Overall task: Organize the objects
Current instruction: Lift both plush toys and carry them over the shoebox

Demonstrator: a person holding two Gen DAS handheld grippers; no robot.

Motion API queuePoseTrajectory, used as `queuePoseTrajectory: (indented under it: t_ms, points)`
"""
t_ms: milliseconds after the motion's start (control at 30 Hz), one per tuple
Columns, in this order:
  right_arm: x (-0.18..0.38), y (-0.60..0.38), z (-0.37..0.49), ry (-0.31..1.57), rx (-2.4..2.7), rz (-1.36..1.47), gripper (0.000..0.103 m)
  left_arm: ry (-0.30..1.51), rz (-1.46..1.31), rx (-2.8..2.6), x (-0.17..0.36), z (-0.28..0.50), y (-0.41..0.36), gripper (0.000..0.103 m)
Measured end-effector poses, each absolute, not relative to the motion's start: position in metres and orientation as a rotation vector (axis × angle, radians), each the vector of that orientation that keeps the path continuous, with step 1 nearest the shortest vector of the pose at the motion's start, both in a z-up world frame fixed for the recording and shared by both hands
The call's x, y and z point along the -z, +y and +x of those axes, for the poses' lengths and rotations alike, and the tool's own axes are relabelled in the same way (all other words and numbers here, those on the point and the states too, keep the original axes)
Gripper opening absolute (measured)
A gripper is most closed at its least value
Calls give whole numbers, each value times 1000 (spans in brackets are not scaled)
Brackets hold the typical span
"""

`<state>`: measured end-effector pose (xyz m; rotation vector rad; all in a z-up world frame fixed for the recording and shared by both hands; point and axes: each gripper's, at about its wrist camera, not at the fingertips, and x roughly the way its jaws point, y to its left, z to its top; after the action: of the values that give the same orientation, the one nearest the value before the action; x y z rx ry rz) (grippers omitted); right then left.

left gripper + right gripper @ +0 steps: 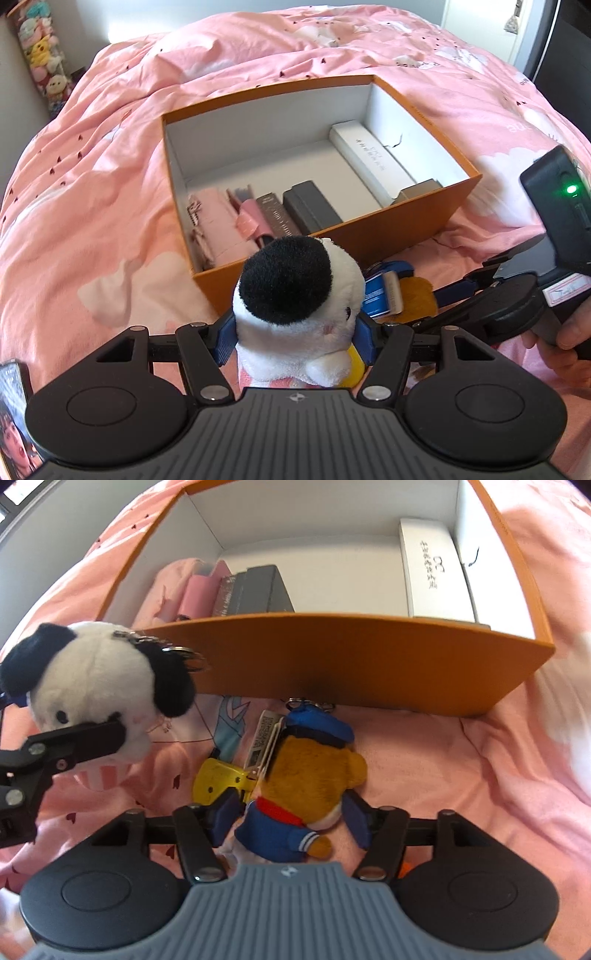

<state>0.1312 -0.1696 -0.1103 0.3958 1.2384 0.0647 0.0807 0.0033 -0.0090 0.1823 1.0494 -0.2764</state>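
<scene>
- My left gripper [295, 339] is clamped on the white plush dog [299, 314] with black ears, lifted off the bed, just in front of the orange box's [388, 225] near wall.
- My right gripper [291, 818] stands wide; its blue pads straddle the brown plush bear [310, 775] in a blue sailor suit without pressing on it.
- The bear lies on the pink bedspread [480, 775], just before the box's near wall, a yellow tag [218, 781] beside it.
- Inside the box: a long white carton [369, 155] along the right wall; a dark case [310, 206] and pink items [225, 225] by the near-left corner.
</scene>
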Motion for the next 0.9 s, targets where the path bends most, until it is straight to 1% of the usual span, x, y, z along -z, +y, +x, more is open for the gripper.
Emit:
queuePoseTrajectory:
  t_ms: [33,100,167,233,300,500,900]
  points:
    - [115,-170,133,1251,-53,402,71,1048,180,273,9,81,4,71]
    - [126,-171,135,1282,-40,426,67,1044,174,272,8,80,7,71]
    - [135,-173,134,1294,-39,472,67,1044,165,276,7,80,9,71]
    - [135,-176,132,1284,-50,515,56,1046,156,283,5,81,11,71]
    - [131,-177,130,1274,-48,517,53,1049,140,291,4,81,12,71]
    - [104,-175,123,1219,-57,454,50,1052,71,336,-7,82,17,71]
    - [10,-199,109,1020,-122,349,49,1002,-116,433,-49,101,24,71]
